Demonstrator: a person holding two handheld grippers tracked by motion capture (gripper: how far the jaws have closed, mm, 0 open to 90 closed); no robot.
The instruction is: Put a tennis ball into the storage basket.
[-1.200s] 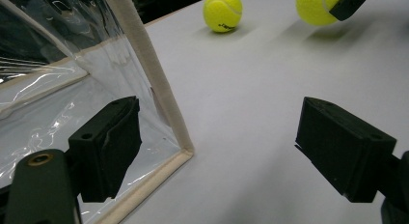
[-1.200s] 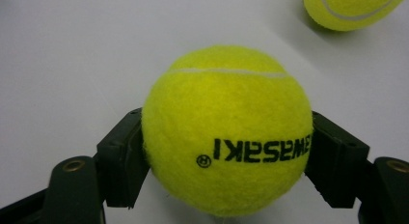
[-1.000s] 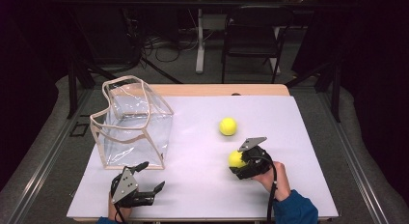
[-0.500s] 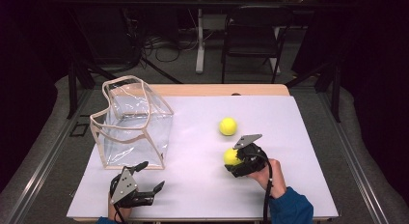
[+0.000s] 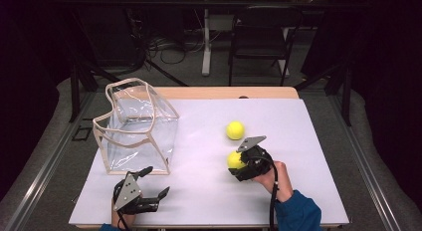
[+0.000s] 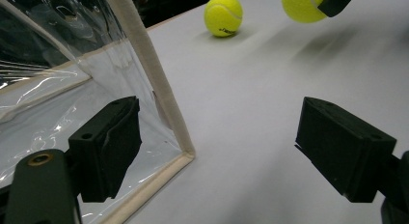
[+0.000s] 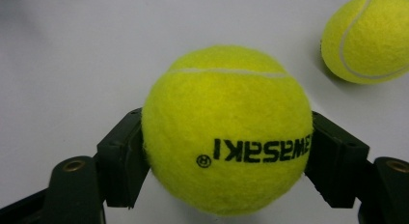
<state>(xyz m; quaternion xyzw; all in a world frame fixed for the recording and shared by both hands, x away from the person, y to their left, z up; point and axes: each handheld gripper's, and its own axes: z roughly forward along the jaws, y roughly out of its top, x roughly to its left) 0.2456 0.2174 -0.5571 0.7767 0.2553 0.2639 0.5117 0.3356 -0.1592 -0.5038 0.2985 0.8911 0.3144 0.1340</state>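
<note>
Left gripper (image 5: 155, 183) sits at my near table edge, jaws spread wide, nothing between them, aimed at the bottom corner of the clear plastic bag (image 5: 135, 126). Right gripper (image 7: 226, 159) is pinching a tennis ball (image 7: 226, 130) across its widest part, one pad on each side, ball lifted just off the white table (image 5: 209, 191), judging by its shadow in the left gripper view. I'd expect it to be light, with grippy felt and a slightly springy shell; an equator grip should hold, off-centre could squirt out. The bag looks floppy: take it by the stitched rim. Count: two tennis balls, one held, second ball (image 5: 235, 130) loose just beyond it; one bag.
</note>
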